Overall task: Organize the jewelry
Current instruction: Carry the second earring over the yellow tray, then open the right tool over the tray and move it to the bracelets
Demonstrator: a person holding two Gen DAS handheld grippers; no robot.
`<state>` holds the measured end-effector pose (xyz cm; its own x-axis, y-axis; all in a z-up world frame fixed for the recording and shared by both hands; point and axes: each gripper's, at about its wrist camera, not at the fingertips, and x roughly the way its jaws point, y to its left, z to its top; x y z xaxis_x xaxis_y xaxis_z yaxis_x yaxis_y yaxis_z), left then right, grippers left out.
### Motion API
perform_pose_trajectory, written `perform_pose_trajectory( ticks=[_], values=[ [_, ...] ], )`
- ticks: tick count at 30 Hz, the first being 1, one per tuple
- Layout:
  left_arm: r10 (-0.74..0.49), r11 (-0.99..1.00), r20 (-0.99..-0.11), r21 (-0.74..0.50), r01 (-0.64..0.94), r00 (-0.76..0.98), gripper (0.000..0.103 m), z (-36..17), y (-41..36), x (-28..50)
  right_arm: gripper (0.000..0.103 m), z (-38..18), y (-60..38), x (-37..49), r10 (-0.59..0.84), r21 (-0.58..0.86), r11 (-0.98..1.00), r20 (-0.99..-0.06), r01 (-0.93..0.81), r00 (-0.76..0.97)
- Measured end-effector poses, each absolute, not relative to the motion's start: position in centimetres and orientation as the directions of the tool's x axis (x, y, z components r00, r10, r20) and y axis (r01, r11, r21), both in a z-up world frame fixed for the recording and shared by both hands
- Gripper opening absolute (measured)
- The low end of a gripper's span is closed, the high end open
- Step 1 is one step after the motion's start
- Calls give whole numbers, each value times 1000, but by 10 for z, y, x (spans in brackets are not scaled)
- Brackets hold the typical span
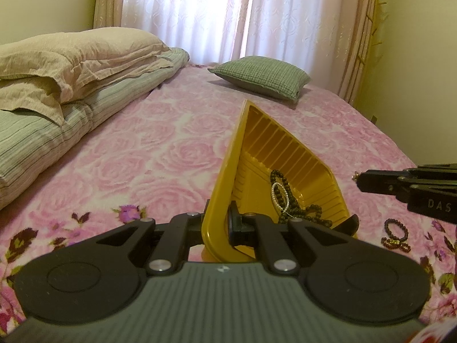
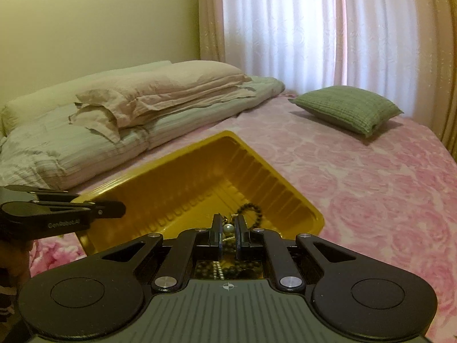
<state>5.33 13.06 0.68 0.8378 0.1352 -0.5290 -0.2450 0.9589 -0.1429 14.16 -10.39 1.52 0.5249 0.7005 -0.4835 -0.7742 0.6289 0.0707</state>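
Observation:
A yellow ribbed plastic tray [image 1: 288, 154] lies tilted on the pink rose bedspread. My left gripper [image 1: 218, 224] is shut on the tray's near rim and holds it tipped. Inside lie a dark bead necklace [image 1: 300, 211] and a white pearl bracelet [image 1: 278, 194]. My right gripper [image 2: 228, 230] hangs over the tray [image 2: 185, 177], shut on a pearl jewelry piece [image 2: 227, 227], with a pearl strand hanging below. It shows from the side in the left wrist view [image 1: 360, 178]. A dark red bead bracelet [image 1: 395, 233] lies on the bed right of the tray.
A green checked cushion [image 1: 261, 77] lies at the far end of the bed. Folded quilts and a beige pillow [image 1: 71, 57] are stacked along the left side. Curtains [image 1: 228, 14] hang behind. The bed's right edge runs near the wall.

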Motion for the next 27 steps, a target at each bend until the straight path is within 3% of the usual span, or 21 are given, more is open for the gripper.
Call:
perform_pose_trajectory(
  ticks=[15, 27],
  values=[
    [129, 957, -533, -154, -246, 836, 7, 7, 132, 54, 9, 4, -101, 149, 732, 154, 599, -503, -785, 460],
    [129, 957, -534, -153, -246, 836, 7, 7, 132, 54, 14, 11, -164, 165, 602, 125, 767, -477, -629, 640]
  ],
)
